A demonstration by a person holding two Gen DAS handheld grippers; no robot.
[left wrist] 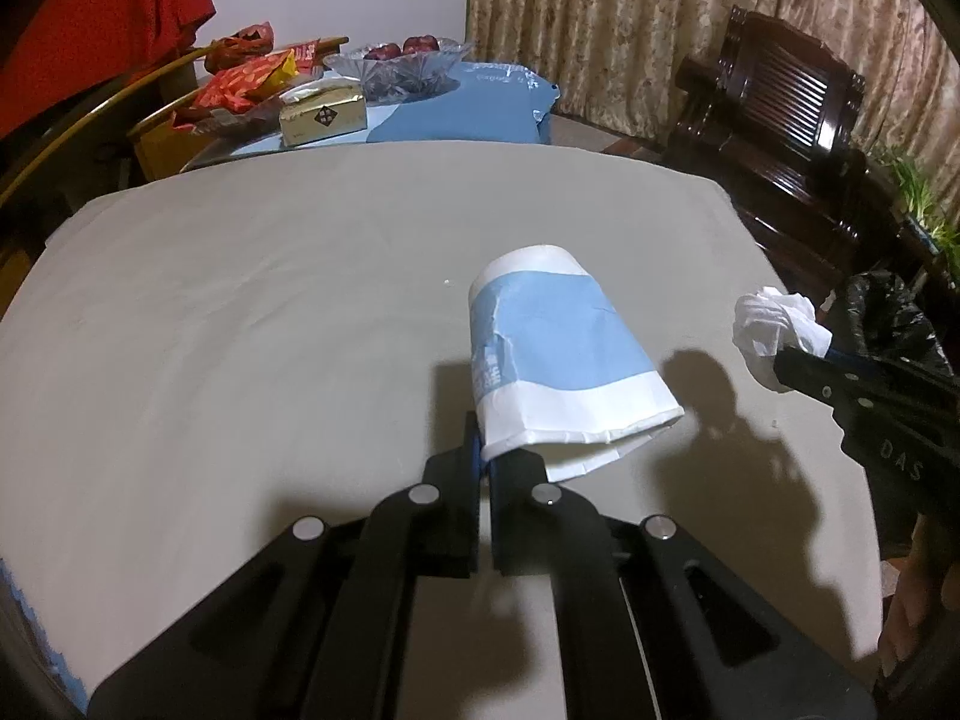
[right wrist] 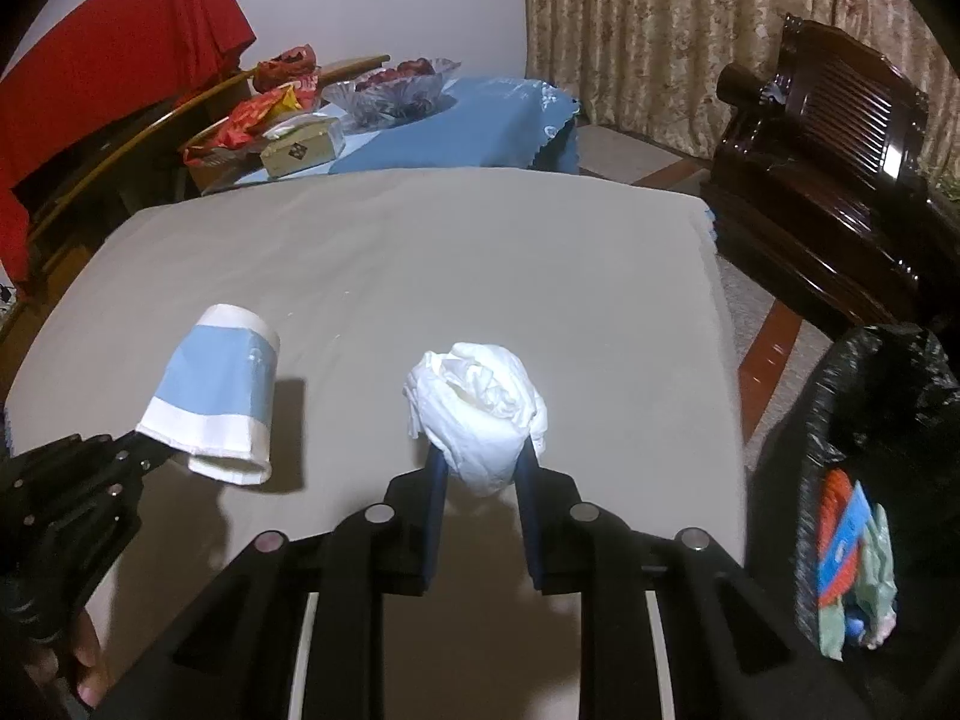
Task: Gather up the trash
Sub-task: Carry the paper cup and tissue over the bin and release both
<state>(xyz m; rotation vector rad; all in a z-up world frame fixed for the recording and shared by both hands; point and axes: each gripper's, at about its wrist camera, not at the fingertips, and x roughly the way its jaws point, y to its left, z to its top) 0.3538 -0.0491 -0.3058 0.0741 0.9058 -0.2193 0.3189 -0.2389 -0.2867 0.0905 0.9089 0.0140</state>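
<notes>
My left gripper (left wrist: 485,461) is shut on the rim of a squashed blue and white paper cup (left wrist: 558,354) and holds it above the grey table (left wrist: 240,312). The cup also shows at the left of the right wrist view (right wrist: 216,396). My right gripper (right wrist: 480,468) is shut on a crumpled white tissue (right wrist: 480,408), held above the table; the tissue shows at the right of the left wrist view (left wrist: 774,324). A bin lined with a black bag (right wrist: 864,420) stands off the table's right edge and holds coloured wrappers (right wrist: 846,552).
A side table with a blue cloth (right wrist: 456,126) stands behind, bearing a glass fruit bowl (right wrist: 396,90), a tissue box (right wrist: 300,147) and red snack packets (right wrist: 252,114). A dark wooden chair (right wrist: 840,168) stands at the right. Red cloth (right wrist: 120,60) hangs at the left.
</notes>
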